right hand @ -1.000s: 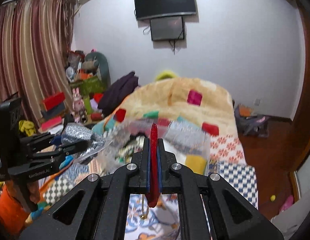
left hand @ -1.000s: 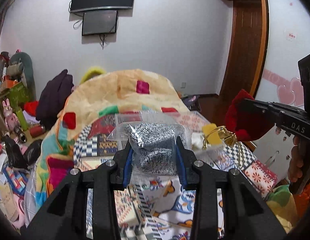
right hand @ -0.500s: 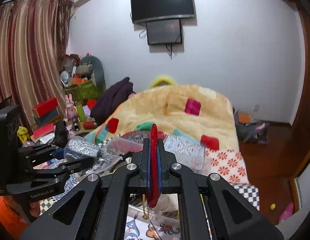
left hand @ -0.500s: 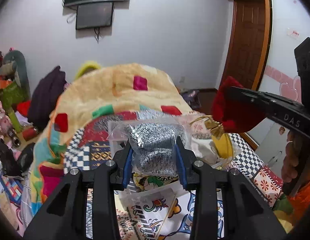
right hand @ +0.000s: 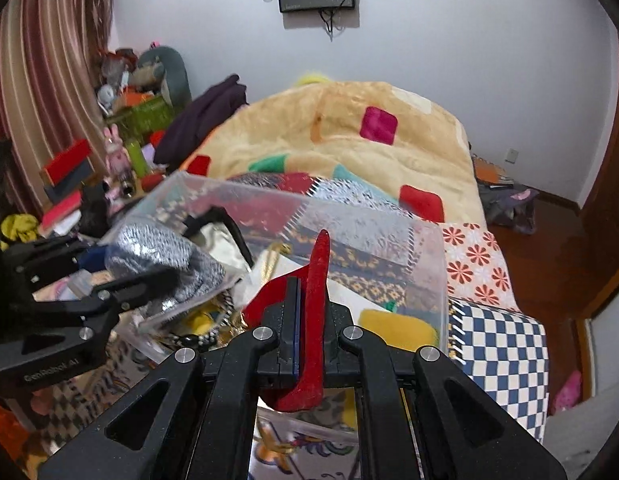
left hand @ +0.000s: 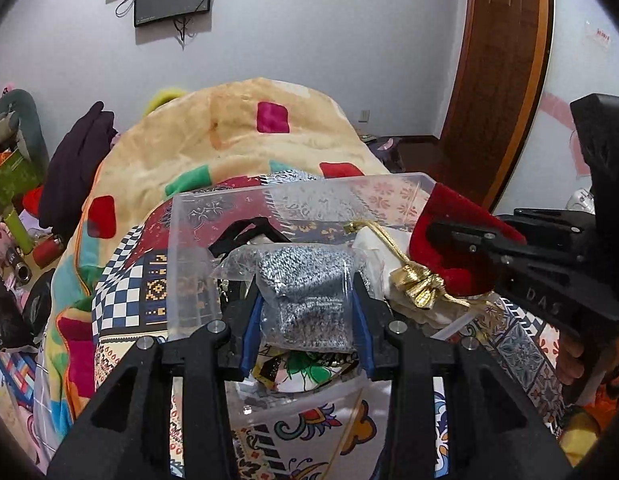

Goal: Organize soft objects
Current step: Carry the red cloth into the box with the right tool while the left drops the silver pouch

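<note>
Our left gripper (left hand: 307,314) clamps a crinkly bagged grey knit (left hand: 303,292); our right gripper (right hand: 311,322) pinches a red velvet pouch (right hand: 313,308) over the clear plastic bin (right hand: 389,236) at frame centre.

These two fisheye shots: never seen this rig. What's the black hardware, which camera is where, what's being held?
No robot: a person carries a handheld two-finger gripper in each hand, each with a camera looking along its fingers. In the left wrist view, the left gripper is shut on a grey knit item in a plastic bag; the right gripper enters from the right. In the right wrist view, the right gripper is shut on a red fabric pouch, with gold ribbon. Both hover at a clear plastic bin holding assorted items, on a patterned bed.
</note>
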Demonstrator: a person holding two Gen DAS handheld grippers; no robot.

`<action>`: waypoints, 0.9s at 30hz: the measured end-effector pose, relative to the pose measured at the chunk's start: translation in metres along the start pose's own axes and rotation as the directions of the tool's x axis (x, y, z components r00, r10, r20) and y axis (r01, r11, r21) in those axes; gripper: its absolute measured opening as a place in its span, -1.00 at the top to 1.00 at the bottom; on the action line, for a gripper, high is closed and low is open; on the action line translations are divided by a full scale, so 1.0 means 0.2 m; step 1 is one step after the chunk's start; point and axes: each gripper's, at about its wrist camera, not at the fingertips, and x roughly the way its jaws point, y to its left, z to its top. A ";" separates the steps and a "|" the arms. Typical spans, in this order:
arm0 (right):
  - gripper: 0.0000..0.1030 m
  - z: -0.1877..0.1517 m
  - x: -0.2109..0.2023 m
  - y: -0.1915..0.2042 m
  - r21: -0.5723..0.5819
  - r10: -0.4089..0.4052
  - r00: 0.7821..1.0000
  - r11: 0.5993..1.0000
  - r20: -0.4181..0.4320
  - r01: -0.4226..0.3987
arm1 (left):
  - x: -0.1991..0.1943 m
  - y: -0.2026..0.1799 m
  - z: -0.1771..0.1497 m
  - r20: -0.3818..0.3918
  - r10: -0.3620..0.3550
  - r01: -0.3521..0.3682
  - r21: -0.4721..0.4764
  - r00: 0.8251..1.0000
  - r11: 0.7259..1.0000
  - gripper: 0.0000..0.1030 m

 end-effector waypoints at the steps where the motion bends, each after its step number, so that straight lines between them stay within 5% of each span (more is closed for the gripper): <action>1: 0.89 0.00 0.00 0.00 -0.007 -0.012 1.000 1.000 -0.003 0.012 | 0.00 0.00 0.00 0.000 0.005 -0.005 0.001 1.000 1.000 0.25; 4: 0.54 0.01 -0.03 0.02 -0.020 -0.022 1.000 1.000 -0.006 0.022 | 0.00 0.00 0.00 0.000 0.008 -0.008 -0.005 1.000 1.000 0.16; 6: -0.08 0.02 -0.06 0.02 -0.015 -0.023 1.000 1.000 0.013 0.023 | -0.03 0.00 -0.01 0.003 0.001 -0.001 -0.016 1.000 1.000 0.10; 8: -0.23 0.03 -0.11 0.02 -0.017 -0.035 0.998 0.999 0.049 0.036 | -0.06 0.01 0.00 0.016 0.003 -0.002 -0.021 1.000 1.000 0.03; 15: -0.31 0.08 -0.30 0.03 -0.004 -0.026 0.991 1.000 0.131 0.027 | -0.29 0.00 0.05 0.127 0.038 -0.036 -0.022 0.991 0.999 -0.12; 27: -0.32 0.08 -0.70 0.12 0.001 0.018 0.955 1.000 0.296 -0.019 | -0.76 -0.12 0.06 0.324 0.032 -0.027 -0.020 0.945 0.999 -0.29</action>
